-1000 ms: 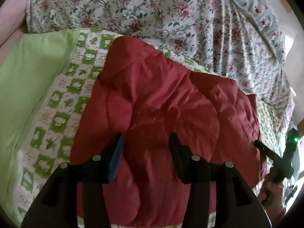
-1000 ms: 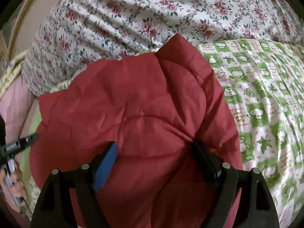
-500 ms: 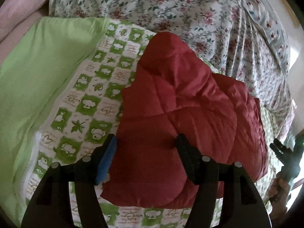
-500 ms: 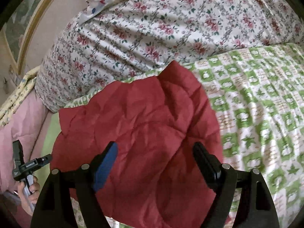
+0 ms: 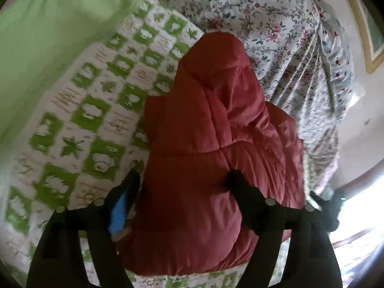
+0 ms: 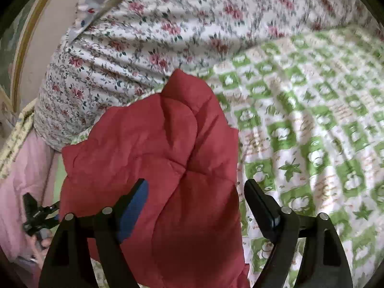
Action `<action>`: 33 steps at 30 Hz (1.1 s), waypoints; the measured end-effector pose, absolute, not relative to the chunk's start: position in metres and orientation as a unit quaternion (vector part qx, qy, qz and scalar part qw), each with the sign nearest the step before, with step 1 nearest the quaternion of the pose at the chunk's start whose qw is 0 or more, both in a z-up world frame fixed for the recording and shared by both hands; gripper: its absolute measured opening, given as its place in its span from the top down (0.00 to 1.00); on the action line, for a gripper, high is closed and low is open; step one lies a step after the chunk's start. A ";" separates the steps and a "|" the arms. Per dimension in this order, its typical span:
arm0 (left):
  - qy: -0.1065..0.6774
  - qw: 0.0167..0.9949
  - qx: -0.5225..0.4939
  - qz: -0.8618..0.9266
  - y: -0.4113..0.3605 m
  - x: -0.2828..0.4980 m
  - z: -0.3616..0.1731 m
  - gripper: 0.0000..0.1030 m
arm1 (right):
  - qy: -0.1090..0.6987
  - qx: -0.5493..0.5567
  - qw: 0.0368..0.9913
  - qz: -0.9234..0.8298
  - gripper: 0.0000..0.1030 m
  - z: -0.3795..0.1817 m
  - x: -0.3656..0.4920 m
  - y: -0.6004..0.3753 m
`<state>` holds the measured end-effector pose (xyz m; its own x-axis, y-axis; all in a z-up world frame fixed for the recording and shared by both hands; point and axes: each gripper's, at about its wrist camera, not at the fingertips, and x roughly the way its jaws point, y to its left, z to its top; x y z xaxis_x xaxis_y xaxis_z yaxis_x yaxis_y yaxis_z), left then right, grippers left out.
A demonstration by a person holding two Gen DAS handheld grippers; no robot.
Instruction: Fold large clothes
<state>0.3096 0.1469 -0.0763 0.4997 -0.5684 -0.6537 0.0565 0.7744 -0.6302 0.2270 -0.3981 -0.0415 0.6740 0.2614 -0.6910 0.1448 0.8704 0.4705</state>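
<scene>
A red quilted jacket [image 5: 216, 158] lies bundled in a puffy, folded heap on a green-and-white patterned bedspread [image 5: 100, 110], with its narrower end pointing toward a floral quilt [image 5: 283, 38] piled at the far side of the bed. A plain light-green sheet [image 5: 48, 33] covers the bed beyond the patterned cover in the left wrist view, and a framed picture [image 5: 369, 31] hangs on the wall behind.

The left gripper [image 5: 184, 182] hovers over the near part of the jacket; its jaws are opening, one finger with a blue pad [image 5: 120, 208] sits over the jacket's edge by the bedspread, the other over the red fabric, and neither pinches the cloth.

The right gripper [image 6: 194, 189] hangs above the jacket's other side with its jaws spread wide and opening slightly; the jacket lies below the gap, the blue-padded finger over red fabric and the black finger [image 6: 259, 204] over the jacket's edge beside the bedspread, nothing clamped.

In the right wrist view the left gripper appears at the far left edge, held in a hand [image 6: 42, 237] near a pink cover [image 6: 21, 168]
</scene>
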 end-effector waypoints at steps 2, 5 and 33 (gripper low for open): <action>0.470 0.804 -0.299 -0.206 0.151 0.318 -0.085 0.21 | 0.420 0.266 0.867 0.045 0.17 -0.052 0.235 -0.404; 0.477 0.792 -0.313 -0.219 0.152 0.327 -0.093 0.19 | 0.438 0.303 0.844 0.067 0.17 -0.072 0.246 -0.414; 0.449 0.840 -0.218 -0.212 0.101 0.282 -0.013 0.69 | 0.434 0.335 0.826 0.135 0.70 -0.035 0.204 -0.386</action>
